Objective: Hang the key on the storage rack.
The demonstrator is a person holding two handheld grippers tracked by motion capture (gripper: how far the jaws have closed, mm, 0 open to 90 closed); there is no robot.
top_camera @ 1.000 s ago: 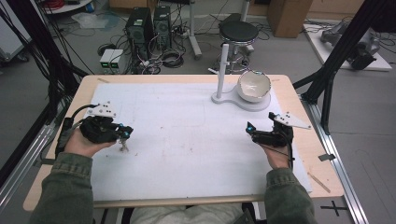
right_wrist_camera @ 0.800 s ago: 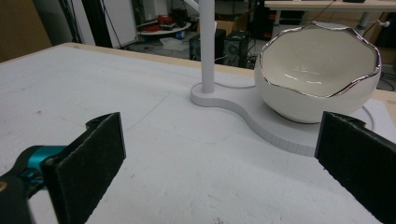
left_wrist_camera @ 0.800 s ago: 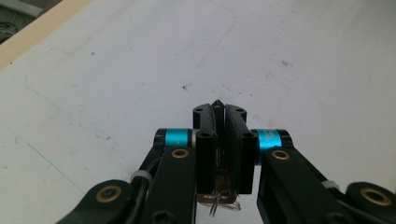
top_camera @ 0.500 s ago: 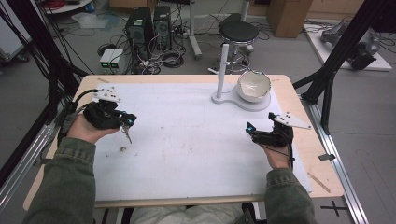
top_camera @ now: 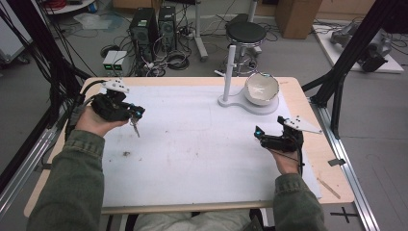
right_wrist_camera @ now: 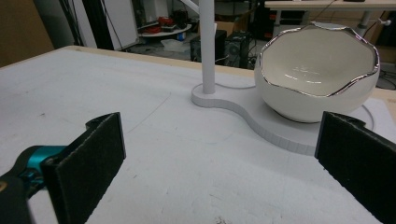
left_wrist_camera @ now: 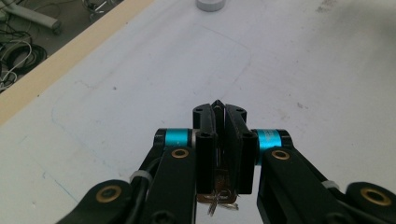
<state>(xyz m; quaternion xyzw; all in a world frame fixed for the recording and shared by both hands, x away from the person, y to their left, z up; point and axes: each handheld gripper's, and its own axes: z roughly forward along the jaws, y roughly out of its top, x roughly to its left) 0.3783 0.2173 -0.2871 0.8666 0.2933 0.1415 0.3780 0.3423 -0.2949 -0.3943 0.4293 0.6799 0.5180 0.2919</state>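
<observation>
While the key hangs clear of the bench: the lines below take each part in turn

Left gripper (top_camera: 136, 114): clenched on a small key (top_camera: 135, 127); held above the left side of the bench (top_camera: 192, 159), jaws pressed flat together in the left gripper view (left_wrist_camera: 219, 140)

Key: pinched by its head so the blade dangles down and free, apart from the white mat; in the left gripper view a bit of metal (left_wrist_camera: 219, 201) peeks below the jaws; probably gripped this way to leave the blade free for hanging or dropping

Right gripper (top_camera: 262, 137): released, jaws spread wide in the right gripper view (right_wrist_camera: 219, 163); resting low at the right of the bench, grasping nothing; seemingly waiting

Bowl (top_camera: 261, 88): white, egg-shaped with a silvered jagged rim, seated on a white stand (top_camera: 232, 98) with an upright post; well apart from the key, a likely place for it

Step in hand, judged: carrying the key across toward the stand
</observation>
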